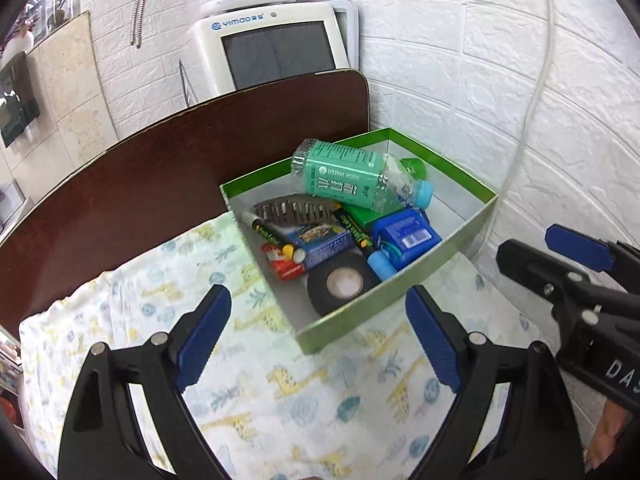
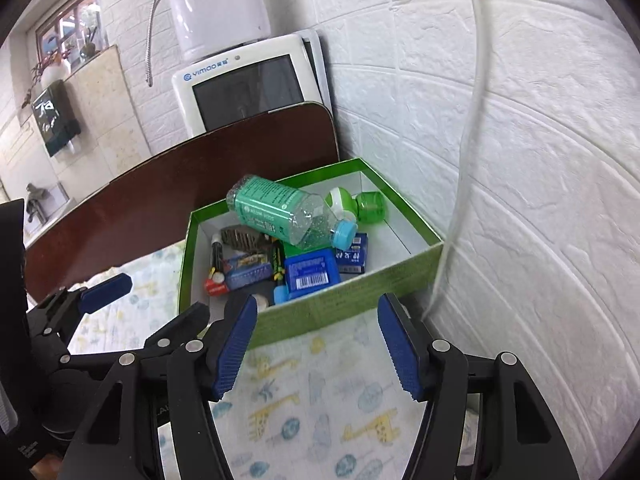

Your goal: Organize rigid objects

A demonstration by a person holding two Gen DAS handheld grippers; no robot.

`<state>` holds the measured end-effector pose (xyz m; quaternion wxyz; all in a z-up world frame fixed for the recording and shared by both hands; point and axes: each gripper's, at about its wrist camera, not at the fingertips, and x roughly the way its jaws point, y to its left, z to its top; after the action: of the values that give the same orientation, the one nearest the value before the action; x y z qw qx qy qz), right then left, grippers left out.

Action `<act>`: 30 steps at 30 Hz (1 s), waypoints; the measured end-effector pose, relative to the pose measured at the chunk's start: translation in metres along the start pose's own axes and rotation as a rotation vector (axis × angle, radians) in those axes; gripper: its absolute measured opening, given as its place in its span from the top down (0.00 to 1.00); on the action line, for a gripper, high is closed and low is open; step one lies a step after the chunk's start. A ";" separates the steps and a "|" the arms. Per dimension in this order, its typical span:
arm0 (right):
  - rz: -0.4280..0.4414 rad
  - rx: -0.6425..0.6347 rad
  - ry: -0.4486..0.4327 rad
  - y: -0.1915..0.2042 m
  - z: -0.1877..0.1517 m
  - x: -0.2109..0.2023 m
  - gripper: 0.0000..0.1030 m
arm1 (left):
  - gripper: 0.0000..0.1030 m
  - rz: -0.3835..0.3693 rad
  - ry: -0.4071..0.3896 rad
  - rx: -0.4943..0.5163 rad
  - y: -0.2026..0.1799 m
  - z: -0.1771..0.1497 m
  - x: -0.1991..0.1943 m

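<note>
So the green box (image 1: 392, 300) sits at the far right of the table (image 1: 160, 184) by the wall, stuffed with a soda water bottle (image 1: 352, 178), markers, black tape (image 1: 340, 284) and small packs; left hand-held gripper (image 1: 318, 344) is wide and empty, right hand-held gripper (image 2: 316, 344) is open and empty too, both over the giraffe cloth (image 1: 304, 400)

Bottle (image 1: 352, 178) atop clutter in box (image 1: 384, 304)

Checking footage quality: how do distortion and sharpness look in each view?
Left wrist view: fisheye bends the table edge, dark corners; box contents sharp, cloth slightly soft. Right wrist view: wall tiles curve, bottle crisp.
</note>
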<state>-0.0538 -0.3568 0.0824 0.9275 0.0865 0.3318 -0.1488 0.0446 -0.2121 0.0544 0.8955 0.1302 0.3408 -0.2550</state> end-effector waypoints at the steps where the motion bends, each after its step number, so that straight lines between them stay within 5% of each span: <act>1: -0.001 0.000 -0.001 0.001 -0.002 -0.003 0.38 | 0.14 0.010 -0.003 -0.002 0.001 -0.003 -0.002; 16: -0.033 -0.057 -0.022 0.026 -0.020 -0.032 0.38 | 0.08 0.015 -0.092 -0.067 0.025 -0.019 -0.060; 30: -0.044 -0.060 -0.018 0.028 -0.024 -0.037 0.37 | 0.08 -0.009 -0.088 -0.071 0.026 -0.021 -0.067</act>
<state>-0.0854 -0.3165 0.0894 0.9291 0.0500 0.3295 -0.1601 0.0048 -0.1570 0.0858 0.9124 0.0856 0.3104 -0.2525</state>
